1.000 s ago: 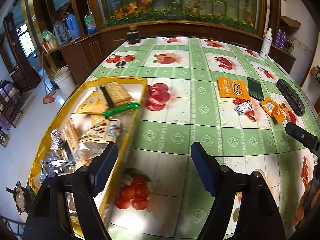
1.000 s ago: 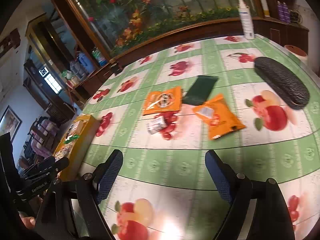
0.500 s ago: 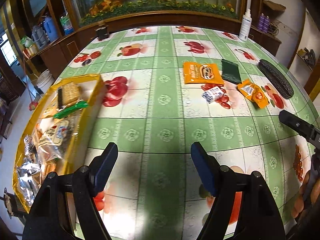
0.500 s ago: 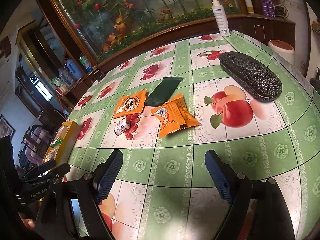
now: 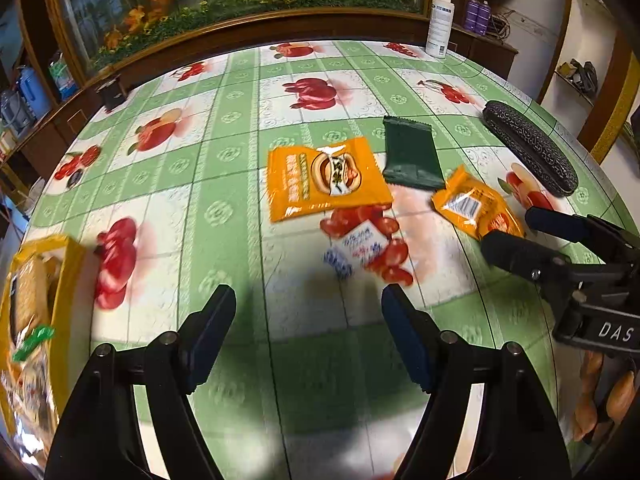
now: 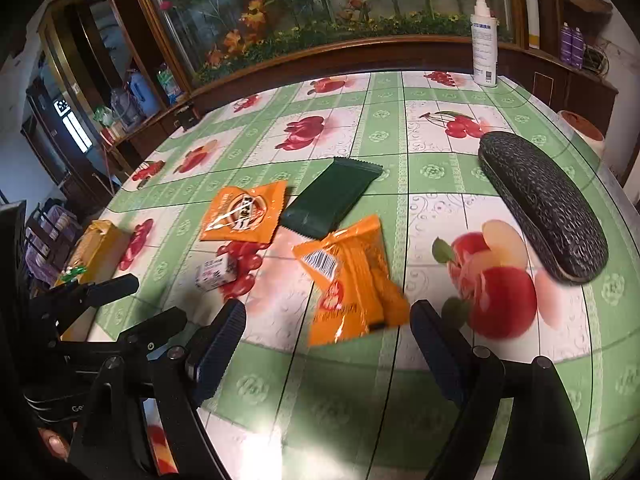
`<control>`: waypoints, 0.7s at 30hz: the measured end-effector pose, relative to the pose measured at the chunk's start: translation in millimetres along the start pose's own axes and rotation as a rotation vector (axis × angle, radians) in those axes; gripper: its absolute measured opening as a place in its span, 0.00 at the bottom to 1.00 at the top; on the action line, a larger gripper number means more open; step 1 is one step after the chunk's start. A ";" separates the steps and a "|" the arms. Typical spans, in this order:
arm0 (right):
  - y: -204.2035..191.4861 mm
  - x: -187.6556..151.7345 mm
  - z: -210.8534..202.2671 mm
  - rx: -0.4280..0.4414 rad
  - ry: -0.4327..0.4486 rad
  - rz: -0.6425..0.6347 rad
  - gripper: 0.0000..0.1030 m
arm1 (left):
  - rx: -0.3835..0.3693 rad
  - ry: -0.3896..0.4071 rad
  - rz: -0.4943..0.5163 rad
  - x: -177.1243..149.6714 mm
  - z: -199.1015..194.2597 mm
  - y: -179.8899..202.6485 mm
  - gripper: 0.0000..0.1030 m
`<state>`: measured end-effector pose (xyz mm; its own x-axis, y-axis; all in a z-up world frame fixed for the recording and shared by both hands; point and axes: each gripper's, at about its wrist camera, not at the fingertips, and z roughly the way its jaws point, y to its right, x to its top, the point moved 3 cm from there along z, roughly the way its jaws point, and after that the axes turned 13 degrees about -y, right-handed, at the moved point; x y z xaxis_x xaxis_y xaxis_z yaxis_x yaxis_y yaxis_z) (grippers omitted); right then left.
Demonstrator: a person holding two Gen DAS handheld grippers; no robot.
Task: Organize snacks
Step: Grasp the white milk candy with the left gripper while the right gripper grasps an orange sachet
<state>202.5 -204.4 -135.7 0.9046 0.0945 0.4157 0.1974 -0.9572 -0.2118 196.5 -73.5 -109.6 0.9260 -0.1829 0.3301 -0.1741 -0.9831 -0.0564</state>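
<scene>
While both your left gripper [image 5: 308, 312] and right gripper [image 6: 328, 328] hover with fingers wide and empty, four loose snacks lie mid-surface [image 5: 224, 184]: two orange packets [image 5: 326, 178] [image 6: 352, 276], one dark green wrapper [image 6: 332, 204], one small white pack [image 5: 356, 250]. One yellow tray [image 5: 70, 264] holds others.

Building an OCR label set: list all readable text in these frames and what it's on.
"DAS": right gripper body, cut off at the frame edge.
"Ge": left gripper body, cut off.
Orange packet, second orange packet, small white pack, spray bottle: print blurred, unreadable.
Dark green packet: no text visible.
</scene>
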 end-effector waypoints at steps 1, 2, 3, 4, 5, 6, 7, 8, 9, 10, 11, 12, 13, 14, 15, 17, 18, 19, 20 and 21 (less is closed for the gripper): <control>1.0 3.7 3.4 -0.002 -0.006 0.000 0.84 | 0.000 -0.003 0.008 3.8 2.9 0.5 0.73; 1.6 6.5 6.4 0.000 -0.012 -0.001 0.84 | 0.001 -0.008 0.018 7.6 6.1 1.1 0.73; 1.8 9.2 9.9 0.005 -0.020 -0.005 0.84 | 0.002 -0.012 0.027 10.8 9.2 1.7 0.73; 1.5 11.9 12.8 0.005 -0.026 -0.009 0.84 | 0.000 -0.016 0.032 13.3 12.1 2.0 0.73; 1.7 13.9 16.1 -0.002 -0.031 -0.014 0.84 | -0.007 -0.019 0.034 15.8 15.6 2.1 0.73; 1.5 15.5 19.1 -0.008 -0.036 -0.019 0.84 | -0.011 -0.021 0.033 17.2 18.1 1.2 0.73; 1.6 17.2 22.1 -0.013 -0.040 -0.023 0.83 | -0.015 -0.024 0.034 19.2 21.1 1.5 0.73; 1.4 18.6 24.9 -0.020 -0.045 -0.027 0.83 | -0.020 -0.028 0.037 20.6 24.1 2.0 0.73; 1.1 19.6 26.7 -0.032 -0.047 -0.032 0.82 | -0.029 -0.020 0.039 21.4 25.2 2.6 0.73; 0.6 20.6 27.8 -0.052 -0.045 -0.039 0.82 | -0.036 -0.015 0.040 22.3 25.8 2.9 0.73; 0.1 21.6 28.9 -0.070 -0.047 -0.047 0.80 | -0.042 -0.012 0.040 23.4 26.5 3.5 0.73; 0.4 22.8 29.6 -0.089 -0.047 -0.052 0.74 | -0.050 -0.013 0.041 24.6 27.3 4.2 0.73; 0.8 23.9 30.3 -0.118 -0.047 -0.060 0.71 | -0.058 -0.012 0.040 25.8 27.7 4.6 0.73; 0.8 24.2 30.9 -0.143 -0.047 -0.068 0.62 | -0.060 -0.007 0.041 26.3 27.9 5.5 0.73; 1.0 24.2 31.3 -0.163 -0.046 -0.076 0.57 | -0.060 -0.002 0.045 26.5 28.0 6.9 0.73; 1.2 23.1 31.8 -0.190 -0.043 -0.089 0.53 | -0.060 0.008 0.056 26.1 28.3 9.7 0.73; 1.6 22.5 31.8 -0.209 -0.041 -0.094 0.48 | -0.059 0.013 0.060 25.4 27.9 11.2 0.72; 1.7 21.8 31.5 -0.216 -0.036 -0.097 0.48 | -0.061 0.017 0.062 25.2 27.2 11.8 0.69; 2.0 20.6 31.3 -0.214 -0.031 -0.095 0.48 | -0.063 0.021 0.062 24.4 26.3 12.7 0.64; 2.1 20.6 30.9 -0.215 -0.029 -0.094 0.47 | -0.067 0.024 0.061 24.1 25.4 12.8 0.60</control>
<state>233.3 -196.1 -154.8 0.8970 0.1906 0.3987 0.1989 -0.9798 0.0210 225.1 -90.6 -126.3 0.9048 -0.2417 0.3507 -0.2529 -0.9674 -0.0143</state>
